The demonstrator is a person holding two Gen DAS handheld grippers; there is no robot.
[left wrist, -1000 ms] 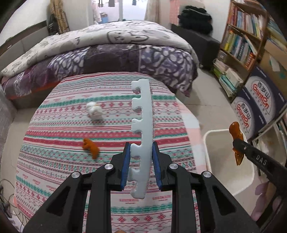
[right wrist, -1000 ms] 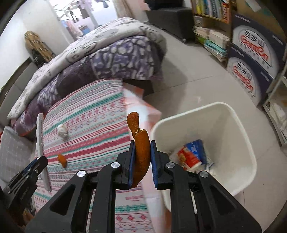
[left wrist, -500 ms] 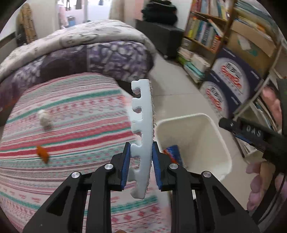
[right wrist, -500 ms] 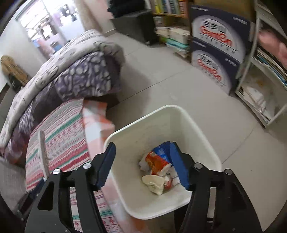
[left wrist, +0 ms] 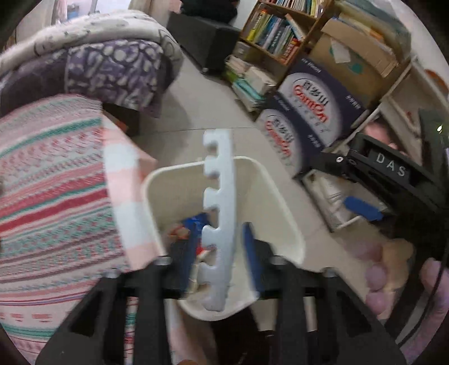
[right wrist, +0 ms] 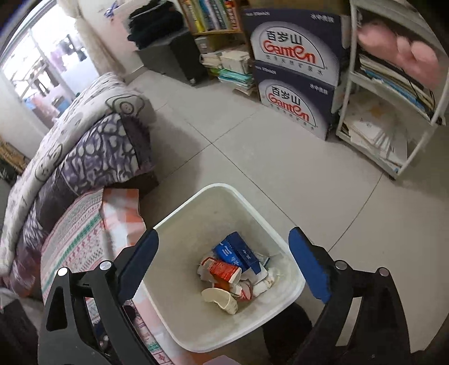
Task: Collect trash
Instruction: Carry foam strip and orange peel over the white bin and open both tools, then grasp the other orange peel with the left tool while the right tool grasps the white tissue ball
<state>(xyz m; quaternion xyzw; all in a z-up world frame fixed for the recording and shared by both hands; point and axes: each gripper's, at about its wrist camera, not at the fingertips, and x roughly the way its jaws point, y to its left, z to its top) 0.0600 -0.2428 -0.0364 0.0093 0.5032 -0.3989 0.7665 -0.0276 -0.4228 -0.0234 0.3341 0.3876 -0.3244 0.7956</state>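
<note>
Both our hands have swung over the bin point(right wrist: 283, 247); left gripper point(left wrist: 221, 247) is opening around the light, stiff foam strip point(left wrist: 220, 213), right gripper point(right wrist: 224, 264) opening, empty.

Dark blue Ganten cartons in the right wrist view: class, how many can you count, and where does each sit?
2. The upper carton is stacked on the lower carton, which stands on the floor between the bookshelf and the white rack. More may be hidden.

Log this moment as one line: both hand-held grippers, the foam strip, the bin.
left hand-held gripper: opening, foam strip between jaws | right hand-held gripper: opening, empty | bin: below both, holds trash
</note>
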